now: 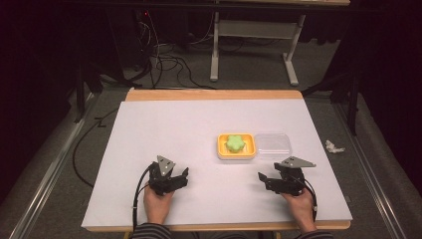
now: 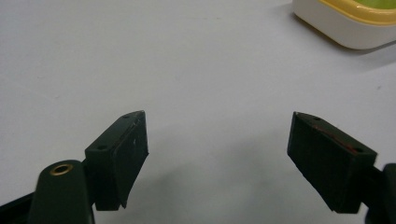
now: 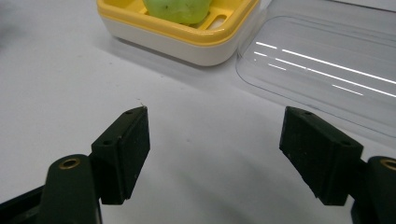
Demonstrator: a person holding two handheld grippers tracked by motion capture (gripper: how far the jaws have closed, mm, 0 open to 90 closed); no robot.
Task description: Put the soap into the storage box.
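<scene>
A yellow soap dish (image 1: 236, 147) sits on the white table (image 1: 164, 129), holding a green flower-shaped soap (image 1: 236, 143). Its clear plastic lid (image 1: 272, 145) lies touching the dish on the right side, open face up as far as I can tell. Both things lie forward of the two hands, between them but closer to the right one. The right hand-held gripper (image 1: 262, 177) rests near the table's front edge, just short of the lid and dish; in the right gripper view its jaws stand wide apart and empty, aimed at the seam where lid (image 3: 322, 70) meets dish (image 3: 177, 35). The left hand-held gripper (image 1: 185, 174) is likewise spread wide and holds nothing, with the dish (image 2: 345, 23) ahead and off to its right. The right hand looks better placed to take the lid.
</scene>
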